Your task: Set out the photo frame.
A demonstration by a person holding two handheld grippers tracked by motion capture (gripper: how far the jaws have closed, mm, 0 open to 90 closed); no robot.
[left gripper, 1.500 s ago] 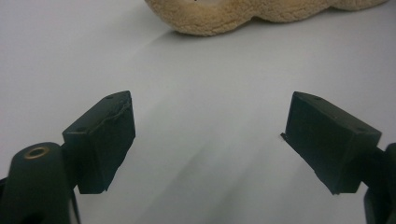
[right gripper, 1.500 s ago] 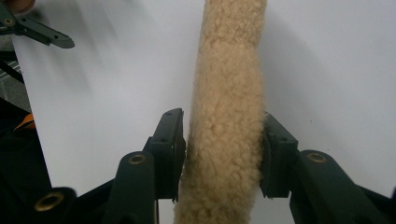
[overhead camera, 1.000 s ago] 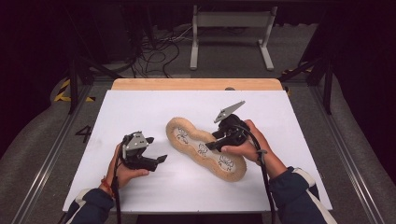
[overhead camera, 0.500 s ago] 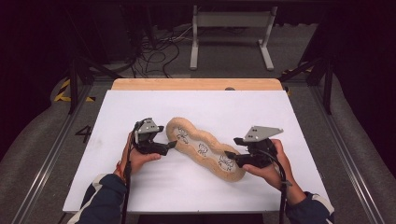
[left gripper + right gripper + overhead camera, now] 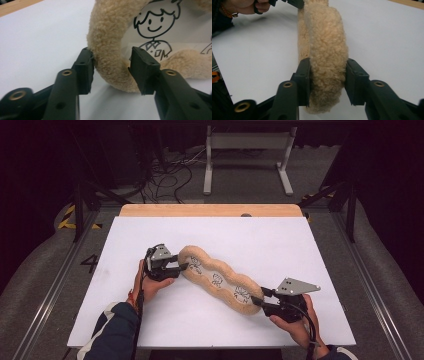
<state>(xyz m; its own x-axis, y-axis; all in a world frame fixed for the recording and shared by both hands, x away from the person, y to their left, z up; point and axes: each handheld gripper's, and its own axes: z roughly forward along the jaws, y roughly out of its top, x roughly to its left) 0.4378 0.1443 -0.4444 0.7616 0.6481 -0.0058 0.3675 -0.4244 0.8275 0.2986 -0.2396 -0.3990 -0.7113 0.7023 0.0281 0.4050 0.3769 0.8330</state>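
A long tan plush mat (image 5: 200,256) with cartoon figures on its white middle lies slantwise on the white table (image 5: 310,255). My left gripper (image 5: 182,266) is at its far-left end. In the left gripper view the jaws (image 5: 112,65) have just been closing and now pinch the fleece rim (image 5: 107,37). My right gripper (image 5: 257,299) is at the near-right end. In the right gripper view its jaws (image 5: 328,80) have also been closing, and both pads press the fleece end (image 5: 324,37). The left hand (image 5: 249,7) shows beyond it.
A wooden strip (image 5: 210,210) runs along the table's far edge. Behind it on the floor stand a metal frame (image 5: 245,150) and loose cables (image 5: 165,175). Rails run down both sides of the table.
The left gripper moved right to the mat's far-left end and closed on the rim. The right gripper moved from the mat's middle down to its near-right end and closed on it.
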